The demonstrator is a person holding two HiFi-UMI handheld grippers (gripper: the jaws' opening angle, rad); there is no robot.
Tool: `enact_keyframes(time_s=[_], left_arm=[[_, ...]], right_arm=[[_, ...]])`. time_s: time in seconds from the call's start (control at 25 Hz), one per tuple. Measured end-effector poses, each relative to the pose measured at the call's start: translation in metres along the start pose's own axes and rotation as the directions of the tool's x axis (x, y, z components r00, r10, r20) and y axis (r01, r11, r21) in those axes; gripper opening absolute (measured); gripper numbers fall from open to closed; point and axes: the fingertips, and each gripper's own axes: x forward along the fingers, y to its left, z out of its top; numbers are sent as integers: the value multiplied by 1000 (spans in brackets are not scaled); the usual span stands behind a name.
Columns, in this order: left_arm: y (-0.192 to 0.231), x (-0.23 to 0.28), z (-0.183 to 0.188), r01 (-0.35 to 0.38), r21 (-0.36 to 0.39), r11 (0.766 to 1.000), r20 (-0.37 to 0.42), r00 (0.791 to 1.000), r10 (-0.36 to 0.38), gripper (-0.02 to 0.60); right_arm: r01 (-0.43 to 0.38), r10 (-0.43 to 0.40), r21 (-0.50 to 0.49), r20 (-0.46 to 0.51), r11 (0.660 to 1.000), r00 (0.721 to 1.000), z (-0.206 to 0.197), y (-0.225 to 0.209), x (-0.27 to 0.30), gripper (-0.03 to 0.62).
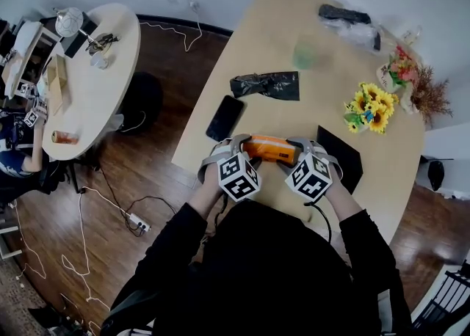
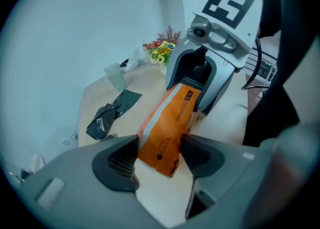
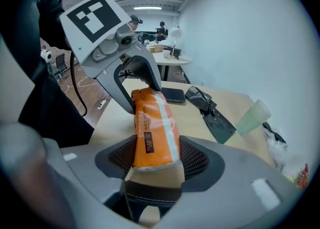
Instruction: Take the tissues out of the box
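Observation:
An orange tissue pack (image 1: 272, 149) with a white stripe is held just above the near edge of the wooden table (image 1: 294, 26), lying left to right between my two grippers. My left gripper (image 1: 239, 144) is shut on its left end; in the left gripper view both pads press the pack (image 2: 170, 123) at my jaws (image 2: 159, 155). My right gripper (image 1: 302, 145) is shut on the other end, where the pack (image 3: 154, 128) fills the gap between the pads (image 3: 157, 158). Each gripper view shows the opposite gripper at the pack's far end (image 2: 200, 80) (image 3: 135, 73).
A black phone (image 1: 225, 117) and a crumpled black plastic bag (image 1: 266, 85) lie just beyond the pack. A pale green cup (image 1: 305, 52), sunflowers (image 1: 371, 107) and a black pad (image 1: 341, 155) sit further right. A round table (image 1: 95, 78) stands at the left, with cables on the floor.

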Motion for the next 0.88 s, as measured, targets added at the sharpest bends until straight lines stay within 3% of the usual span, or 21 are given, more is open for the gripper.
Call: enact_keyframes(time_s=[0.2,0.56,0.88], left_arm=[[-7,14,-6,12,22,1000,-34,999,-11,274],[-6,17,-7,13,9,1000,-46,999,-13,285],[-4,4,-1,-83,-64,994,10,996,84,355]], right_arm=[[-5,5,-9,-73,1000,997,-14,5,15,276],[-21,20,-8,-55,1000,998,-15,4,16,285],[16,-16,-17,-9,1000,1000,-16,3,4,354]])
